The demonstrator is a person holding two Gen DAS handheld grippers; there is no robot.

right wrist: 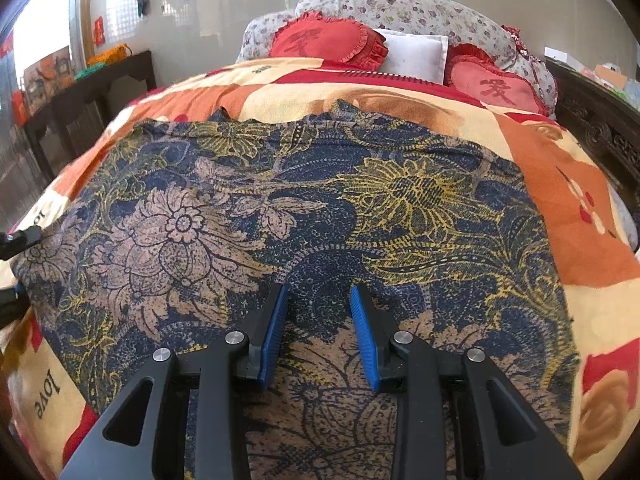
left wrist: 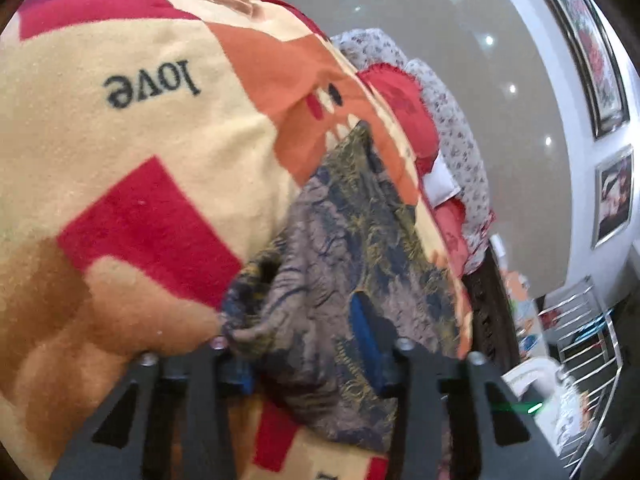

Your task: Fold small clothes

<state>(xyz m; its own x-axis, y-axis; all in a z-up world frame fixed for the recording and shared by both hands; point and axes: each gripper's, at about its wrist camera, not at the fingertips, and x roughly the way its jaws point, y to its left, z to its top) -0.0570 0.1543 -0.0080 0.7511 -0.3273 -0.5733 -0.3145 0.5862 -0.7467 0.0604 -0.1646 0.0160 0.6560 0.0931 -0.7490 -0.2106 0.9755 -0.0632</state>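
One bed fills both views, covered by a blanket (right wrist: 304,98) in cream, orange and red blocks with the word "love" printed on it. On the blanket lies the cloth (right wrist: 280,216), a dark blue piece with tan and yellow flowers, spread mostly flat across the middle of the bed and reaching the near edge. Its left edge is bunched and lifted where the left gripper (left wrist: 304,360) meets it. At the head of the bed sit a flowered bolster (right wrist: 420,12), two red heart cushions (right wrist: 328,42) and a white pillow (right wrist: 416,56) between them.

Right gripper (right wrist: 320,332): its blue pads stand partly apart over the cloth's near part, with flat fabric showing between them and nothing pinched.

Left gripper: folds of the cloth's edge are gathered between its jaws, and the pads look pressed on the fabric, though blur softens the view.
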